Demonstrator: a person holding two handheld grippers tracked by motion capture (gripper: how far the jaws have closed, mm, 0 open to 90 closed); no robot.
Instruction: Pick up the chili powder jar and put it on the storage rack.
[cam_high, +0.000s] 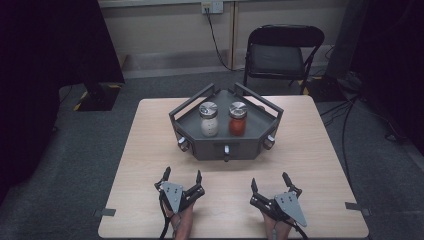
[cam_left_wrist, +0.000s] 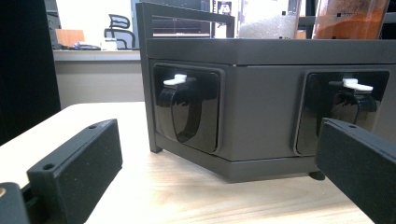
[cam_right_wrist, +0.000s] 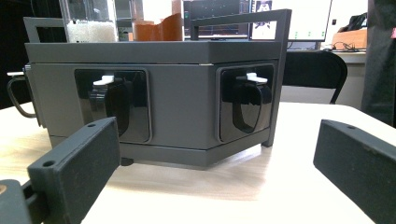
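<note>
- Two hands, cut off at the bottom edge of the high view, hold the left gripper (cam_high: 182, 177) and the right gripper (cam_high: 269, 181) on the near part of the pale wooden worktop (cam_high: 310, 150); the jaws of both stand wide apart, clamped on nothing.
- Just beyond them, near the middle of the worktop, sits a dark grey angular rack (cam_high: 200, 147) with railed sides and three knobs (cam_high: 226, 150) along its front faces.
- On its top stand a white-filled jar (cam_high: 209, 120) and a red-filled jar (cam_high: 237, 119), side by side; in the left gripper view their tops are cropped.
- Farther off, a black folding chair (cam_high: 281, 50) faces the worktop's far edge, its surroundings lost in shadow.
</note>
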